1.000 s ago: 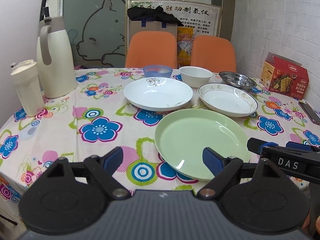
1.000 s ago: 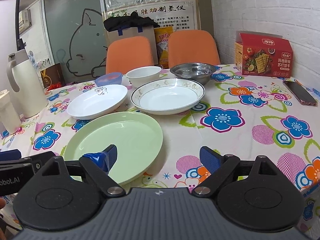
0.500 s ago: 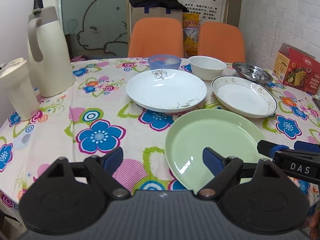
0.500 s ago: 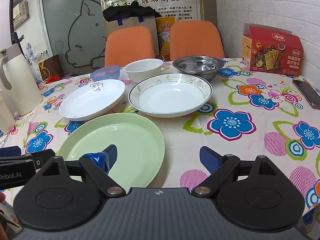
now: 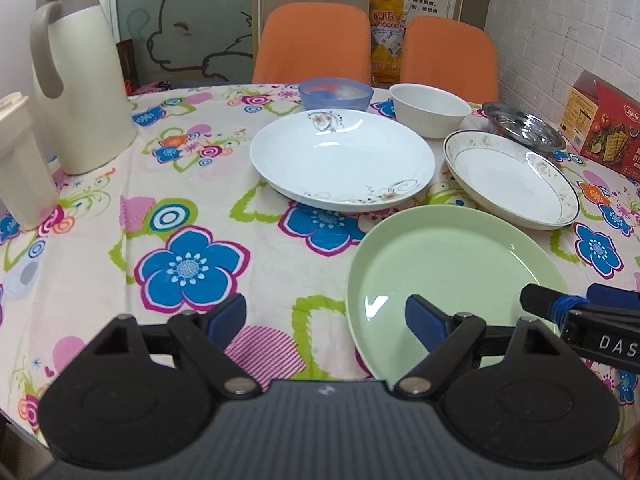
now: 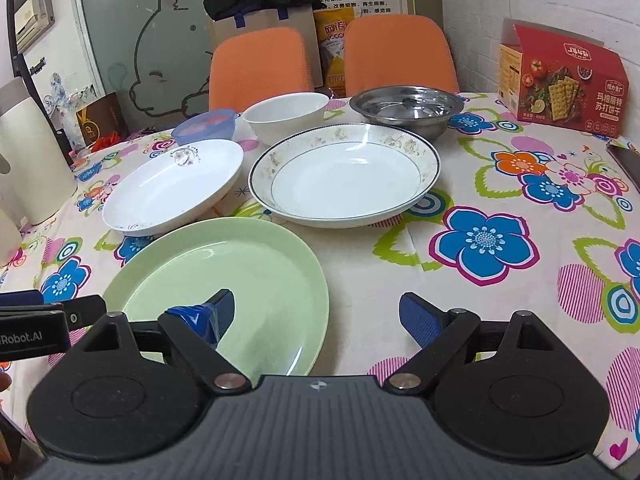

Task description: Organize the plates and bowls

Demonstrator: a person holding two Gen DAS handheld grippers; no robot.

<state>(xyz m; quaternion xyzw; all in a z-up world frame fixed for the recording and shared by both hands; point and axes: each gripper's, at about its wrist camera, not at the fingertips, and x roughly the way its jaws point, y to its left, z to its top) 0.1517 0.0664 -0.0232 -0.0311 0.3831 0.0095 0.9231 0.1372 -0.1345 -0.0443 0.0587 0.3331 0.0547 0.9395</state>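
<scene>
Both the left gripper (image 5: 326,320) and right gripper (image 6: 316,318) hover with fingers spread and empty over the green plate (image 6: 224,292) lying flat on the bench (image 6: 500,216), whose low, glossy rim risks slipping or knocking the neighbouring gold-rimmed plate (image 6: 344,176).

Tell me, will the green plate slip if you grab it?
Probably a bit: the green plate looks glossy, with light glinting off it. It seems stiff, likely breakable if dropped. Its low, flat rim may be hard to pinch.
</scene>
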